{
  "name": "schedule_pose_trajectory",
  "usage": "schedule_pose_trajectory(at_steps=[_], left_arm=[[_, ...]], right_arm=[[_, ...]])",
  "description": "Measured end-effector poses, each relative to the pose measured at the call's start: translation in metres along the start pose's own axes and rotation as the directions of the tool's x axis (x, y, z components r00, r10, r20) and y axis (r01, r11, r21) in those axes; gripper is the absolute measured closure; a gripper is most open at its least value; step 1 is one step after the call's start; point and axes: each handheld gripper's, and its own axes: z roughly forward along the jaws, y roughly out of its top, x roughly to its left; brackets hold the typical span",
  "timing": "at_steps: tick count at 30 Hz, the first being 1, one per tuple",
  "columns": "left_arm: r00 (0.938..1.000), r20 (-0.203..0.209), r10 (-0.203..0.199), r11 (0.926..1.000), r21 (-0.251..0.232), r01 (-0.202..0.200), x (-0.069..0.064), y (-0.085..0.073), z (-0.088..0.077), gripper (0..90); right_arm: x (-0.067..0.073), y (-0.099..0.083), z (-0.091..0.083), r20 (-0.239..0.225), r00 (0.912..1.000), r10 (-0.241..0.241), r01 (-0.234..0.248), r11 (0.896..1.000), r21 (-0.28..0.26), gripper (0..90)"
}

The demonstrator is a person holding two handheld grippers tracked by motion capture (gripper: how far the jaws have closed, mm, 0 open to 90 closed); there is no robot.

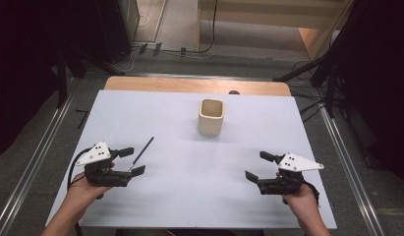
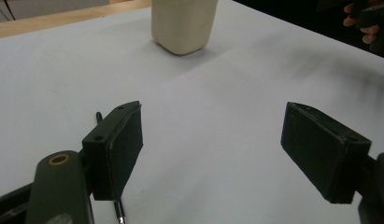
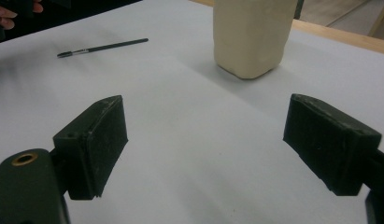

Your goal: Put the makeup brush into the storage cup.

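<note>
A cream square cup [image 1: 211, 117] stands upright on the white table top [image 1: 189, 191], toward the back middle. A thin black pen [image 1: 142, 153] lies flat at the left, its near end by my left gripper [image 1: 133, 161]. That gripper is open with nothing pressed between its pads. In the left gripper view [image 2: 217, 140] the pen [image 2: 98, 115] runs under the left-hand jaw, and the cup [image 2: 182, 25] is ahead. My right gripper [image 1: 257, 166] is open and holds nothing at the front right. Its own view [image 3: 203, 140] faces the cup [image 3: 252, 35] and the pen [image 3: 103, 47].
A wooden strip [image 1: 197, 86] borders the table's far edge. Metal rails [image 1: 40, 152] run along both sides on the floor, and dark stands and cables sit beyond the table. Bare white surface lies between the two grippers.
</note>
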Motion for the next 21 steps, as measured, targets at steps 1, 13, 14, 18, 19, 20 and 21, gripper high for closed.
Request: schedule_pose_trajectory(at_steps=[1,13,14,18,19,20,21], left_arm=[[1.0,0.0,0.0,1.0,0.0,0.0,0.0,0.0,0.0,21.3],[1.0,-0.003,0.007,1.0,0.007,-0.007,0.0006,0.0,-0.0006,21.3],[1.0,-0.002,0.004,1.0,0.006,-0.004,0.0008,0.0001,-0.0006,21.3],[1.0,-0.001,0.007,1.0,0.006,-0.007,0.0009,0.0001,-0.0013,21.3],[1.0,-0.002,0.005,1.0,0.005,-0.005,0.0009,0.0002,-0.0015,21.3],[1.0,-0.001,0.005,1.0,0.005,-0.005,0.001,0.0002,-0.0015,21.3],[1.0,-0.002,0.004,1.0,0.007,-0.004,0.0012,0.0001,-0.0016,21.3]], right_arm=[[0.0,0.0,0.0,0.0,1.0,0.0,0.0,1.0,0.0,14.5],[-0.0017,0.0,0.0017,-0.024,0.9996,0.013,-0.012,1.0,0.013,15.3],[-0.0019,-0.0002,0.002,-0.025,0.9997,0.008,-0.008,1.0,0.014,15.3],[-0.0014,-0.0001,0.0019,-0.026,0.9997,0.007,-0.006,1.0,0.015,15.2],[-0.0014,-0.0001,0.002,-0.026,0.9996,0.006,-0.005,1.0,0.015,15.3],[-0.0014,-0.0001,0.002,-0.026,0.9996,0.006,-0.005,1.0,0.015,15.3],[-0.0013,-0.0001,0.0021,-0.026,0.9996,0.007,-0.007,1.0,0.016,15.3]])
